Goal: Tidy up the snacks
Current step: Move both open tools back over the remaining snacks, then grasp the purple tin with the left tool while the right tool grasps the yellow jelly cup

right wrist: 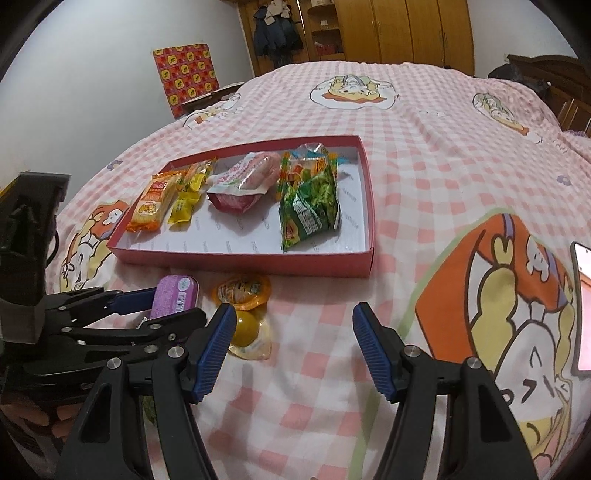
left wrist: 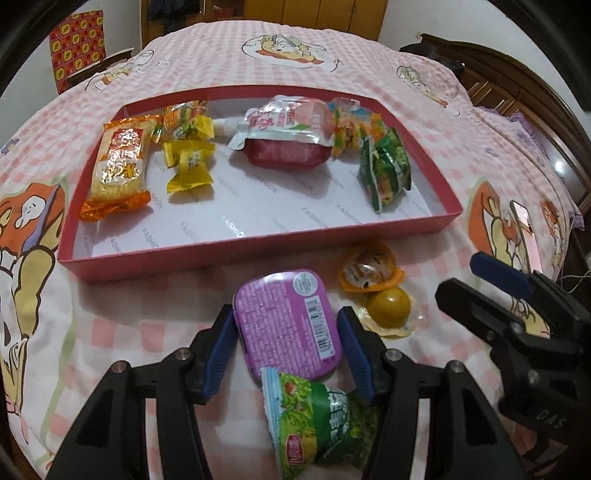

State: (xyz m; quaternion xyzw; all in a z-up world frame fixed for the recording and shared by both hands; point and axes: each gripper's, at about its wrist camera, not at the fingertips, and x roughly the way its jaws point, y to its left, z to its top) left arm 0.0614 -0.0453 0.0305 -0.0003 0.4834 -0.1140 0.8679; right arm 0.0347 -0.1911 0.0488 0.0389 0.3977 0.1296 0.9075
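My left gripper [left wrist: 286,341] straddles the flat purple rectangular tin [left wrist: 286,321], blue pads flanking its long sides; from the wrist view I think there is a sliver of gap on both sides, so I'd call the jaws apart rather than clamped. My right gripper [right wrist: 293,347] hangs open over bare cloth with nothing between its pads.

The tin lies on the bed just in front of the shallow red cardboard box [left wrist: 258,254], where the sorted snacks already sit. A green-and-white jelly cup [left wrist: 310,417] lies on its side against the tin's near edge. If I close now, the lower pad could snag that cup and drag it along. The tin's smooth metal sides could also slip.

The pink-checked cartoon bedsheet [right wrist: 424,177] is soft and gives underfoot. Wooden wardrobes [right wrist: 406,29] stand behind the bed.
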